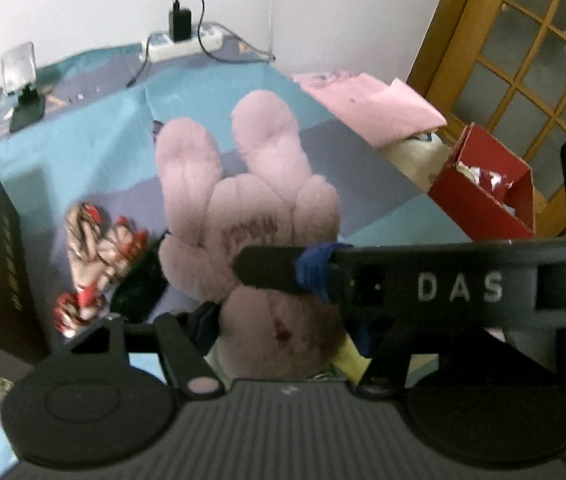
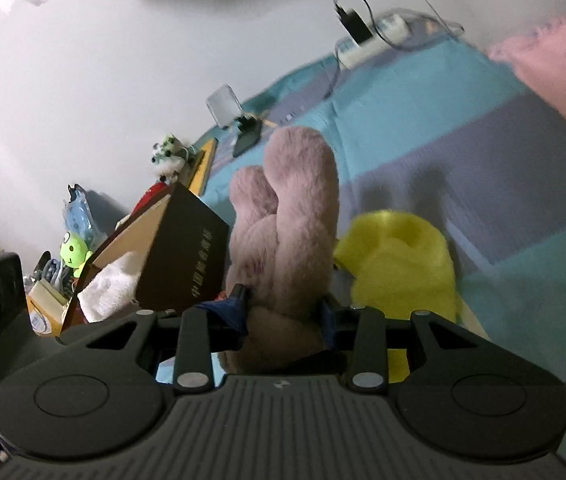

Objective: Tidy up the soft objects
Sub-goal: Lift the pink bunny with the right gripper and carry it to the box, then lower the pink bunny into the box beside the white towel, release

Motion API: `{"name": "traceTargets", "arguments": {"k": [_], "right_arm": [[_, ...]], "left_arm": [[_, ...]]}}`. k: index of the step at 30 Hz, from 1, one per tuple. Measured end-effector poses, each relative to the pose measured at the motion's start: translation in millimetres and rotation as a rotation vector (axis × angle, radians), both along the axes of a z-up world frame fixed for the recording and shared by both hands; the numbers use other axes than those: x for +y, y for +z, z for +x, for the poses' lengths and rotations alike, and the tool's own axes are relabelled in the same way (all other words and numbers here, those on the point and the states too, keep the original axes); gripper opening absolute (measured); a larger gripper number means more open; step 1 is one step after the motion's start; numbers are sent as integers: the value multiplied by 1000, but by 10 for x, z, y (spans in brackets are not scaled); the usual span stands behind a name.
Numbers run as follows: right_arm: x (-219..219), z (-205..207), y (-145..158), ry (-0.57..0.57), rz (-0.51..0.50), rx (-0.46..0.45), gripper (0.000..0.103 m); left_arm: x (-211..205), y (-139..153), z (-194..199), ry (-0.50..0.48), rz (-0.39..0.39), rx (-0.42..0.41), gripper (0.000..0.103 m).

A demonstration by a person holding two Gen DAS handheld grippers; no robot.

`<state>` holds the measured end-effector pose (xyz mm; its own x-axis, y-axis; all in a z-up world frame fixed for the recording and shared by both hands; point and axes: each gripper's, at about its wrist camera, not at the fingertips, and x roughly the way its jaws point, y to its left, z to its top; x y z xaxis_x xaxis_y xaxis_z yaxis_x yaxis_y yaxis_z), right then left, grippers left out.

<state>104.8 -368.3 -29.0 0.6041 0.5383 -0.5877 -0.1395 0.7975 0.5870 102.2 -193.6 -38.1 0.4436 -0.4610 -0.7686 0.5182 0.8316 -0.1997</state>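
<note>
This is a bedroom in a home: the things lie on a bed [image 1: 83,152] covered with a sheet in teal and lilac blocks, set against a plain white wall [image 1: 83,4]. A power strip [image 1: 187,42] with a black charger plugged in rests at the bed's far edge, folded pink bedding [image 1: 379,108] lies beside a wooden lattice door [image 1: 531,52], and small toys crowd an open cardboard box [image 2: 171,248].

1. My view takes in a white power strip [image 1: 181,46] by the wall, a black charger [image 1: 180,24] plugged into it.
2. A small mirror on a stand [image 1: 21,80] stands on the blue bedcover [image 1: 83,152].
3. A red carton [image 1: 483,188] sits near the wooden lattice door [image 1: 543,52].
</note>
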Motion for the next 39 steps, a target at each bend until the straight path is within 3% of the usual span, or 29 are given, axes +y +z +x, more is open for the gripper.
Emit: {"name": "traceTargets", "arguments": {"k": [9, 18, 23, 30, 39], "right_arm": [[436, 109, 386, -3, 80, -108, 22], [1269, 407, 791, 91, 108, -290, 22], [1782, 660, 798, 148, 107, -332, 22], [2340, 913, 359, 179, 59, -177, 22], [2745, 895, -58, 196, -87, 19, 23]], "left_arm": [[642, 514, 55, 58, -116, -105, 51], [1519, 972, 185, 167, -118, -285, 50], [1988, 981, 340, 247, -97, -321, 51], [2505, 490, 633, 323, -84, -154, 51], [2796, -87, 829, 327, -59, 77, 54]]}}
